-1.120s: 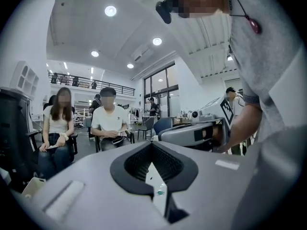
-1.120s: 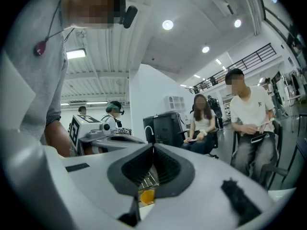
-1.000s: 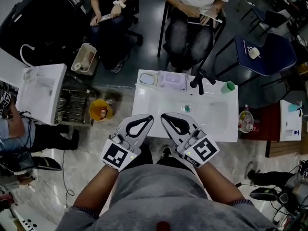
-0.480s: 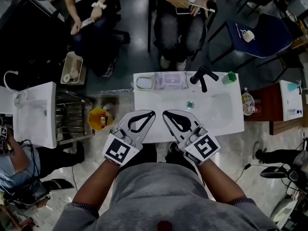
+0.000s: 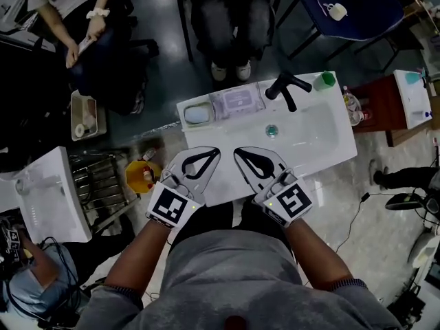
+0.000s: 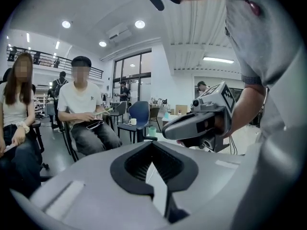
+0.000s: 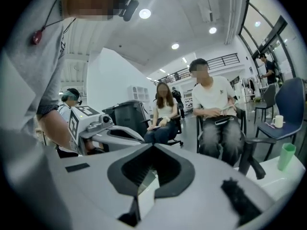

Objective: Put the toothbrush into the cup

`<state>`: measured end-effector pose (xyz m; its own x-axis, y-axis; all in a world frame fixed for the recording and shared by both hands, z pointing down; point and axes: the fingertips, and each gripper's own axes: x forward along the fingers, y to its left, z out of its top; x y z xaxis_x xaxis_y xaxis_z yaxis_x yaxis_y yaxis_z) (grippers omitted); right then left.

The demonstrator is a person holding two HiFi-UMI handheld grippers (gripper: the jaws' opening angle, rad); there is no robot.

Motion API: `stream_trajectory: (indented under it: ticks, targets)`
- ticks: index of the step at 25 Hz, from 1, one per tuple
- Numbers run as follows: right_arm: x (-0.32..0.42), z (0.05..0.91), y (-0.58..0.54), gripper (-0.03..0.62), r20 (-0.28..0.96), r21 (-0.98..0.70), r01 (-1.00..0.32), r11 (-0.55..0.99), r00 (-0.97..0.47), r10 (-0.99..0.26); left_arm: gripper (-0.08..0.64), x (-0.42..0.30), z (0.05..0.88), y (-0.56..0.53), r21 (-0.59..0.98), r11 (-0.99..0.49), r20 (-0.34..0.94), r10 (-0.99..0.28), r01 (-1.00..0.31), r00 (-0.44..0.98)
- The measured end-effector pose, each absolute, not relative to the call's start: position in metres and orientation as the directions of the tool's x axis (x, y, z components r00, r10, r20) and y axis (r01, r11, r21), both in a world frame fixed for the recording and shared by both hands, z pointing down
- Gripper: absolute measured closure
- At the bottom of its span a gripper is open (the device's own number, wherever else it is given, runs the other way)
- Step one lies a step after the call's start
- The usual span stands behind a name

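The left grey gripper and right grey gripper hung pinched together, empty, above the white rectangular basin's near edge. The small green plastic cup stood at its far right corner, near the black tap. I couldn't spot the toothbrush.

Washbasin, centre: tap on its rim at 12 o'clock, cup beside it at 1 o'clock, soap dish at 10 o'clock. Left gripper and right gripper side by side over the 6 o'clock edge; bucket on the floor at 8 o'clock.
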<state>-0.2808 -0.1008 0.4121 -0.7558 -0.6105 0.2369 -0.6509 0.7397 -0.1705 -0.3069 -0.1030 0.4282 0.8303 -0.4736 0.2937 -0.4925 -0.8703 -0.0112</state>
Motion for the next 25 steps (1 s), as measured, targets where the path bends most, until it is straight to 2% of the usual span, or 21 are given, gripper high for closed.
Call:
stream_trajectory:
  ticks: [7, 14, 20, 25]
  targets:
    - [-0.275, 0.447, -0.113, 0.577, 0.270, -0.190, -0.710, 0.679, -0.702, -0.659, 0.552, -0.302, 0.489, -0.125, -0.011, -0.900, 0.430, -0.397, -0.435, 0.811]
    - [-0.274, 0.478, -0.123, 0.578, 0.311, -0.194, -0.708, 0.679, -0.701, -0.642, 0.538, -0.298, 0.553, -0.132, -0.029, -0.923, 0.592, -0.326, -0.384, 0.737]
    - [-0.270, 0.507, -0.136, 0.577, 0.327, -0.202, -0.700, 0.685, -0.708, -0.626, 0.511, -0.297, 0.602, -0.145, -0.145, -0.943, 0.716, -0.308, -0.298, 0.626]
    - [-0.271, 0.525, -0.140, 0.577, 0.333, -0.202, -0.688, 0.697, -0.718, -0.611, 0.480, -0.296, 0.637, -0.151, -0.158, -0.957, 0.793, -0.270, -0.243, 0.547]
